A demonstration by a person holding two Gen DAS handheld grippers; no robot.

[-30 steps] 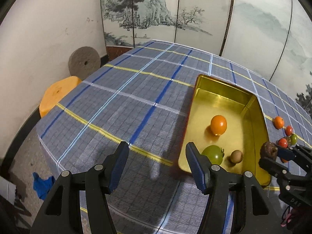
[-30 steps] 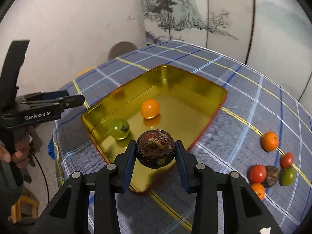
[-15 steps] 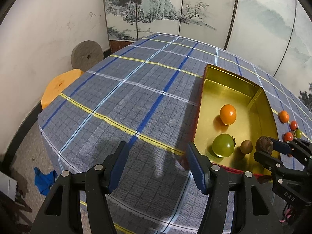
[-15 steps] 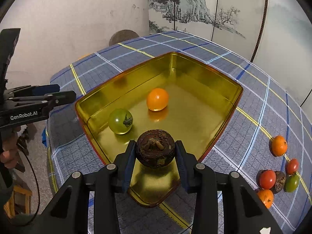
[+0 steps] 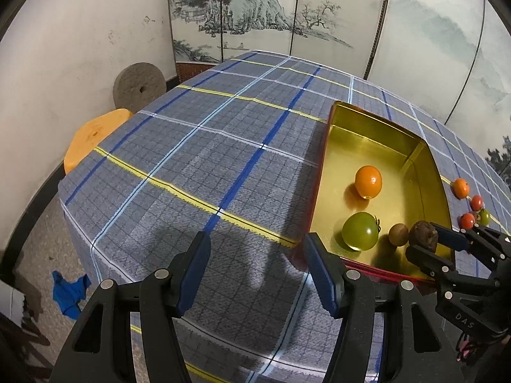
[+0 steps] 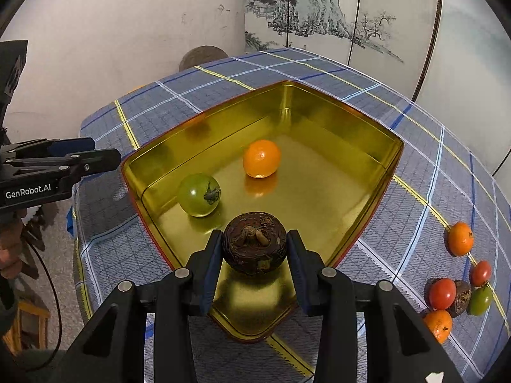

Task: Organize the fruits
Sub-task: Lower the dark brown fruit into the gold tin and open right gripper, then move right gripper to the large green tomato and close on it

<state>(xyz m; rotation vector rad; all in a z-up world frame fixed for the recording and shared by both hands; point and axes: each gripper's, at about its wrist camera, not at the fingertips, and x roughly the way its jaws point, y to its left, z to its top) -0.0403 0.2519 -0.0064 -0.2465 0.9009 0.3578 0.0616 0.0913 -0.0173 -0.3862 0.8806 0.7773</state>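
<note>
My right gripper (image 6: 255,252) is shut on a dark brown wrinkled fruit (image 6: 254,242) and holds it over the near corner of the gold tin tray (image 6: 367,121). It also shows in the left wrist view (image 5: 434,243), where the brown fruit (image 5: 423,235) hangs above the tray (image 5: 429,172). The tray holds an orange (image 6: 262,158), a green tomato (image 6: 198,194) and a small brown fruit (image 5: 398,234). My left gripper (image 5: 257,261) is open and empty over the cloth left of the tray.
A pile of loose fruits (image 6: 453,293) and a single orange (image 6: 460,238) lie on the plaid cloth (image 5: 191,159) right of the tray. An orange stool (image 5: 92,134) and a round millstone (image 5: 139,86) stand beyond the table's left edge.
My right gripper has carried the brown fruit forward and lower over the tray's near corner. My left gripper has drawn back a little and stays open.
</note>
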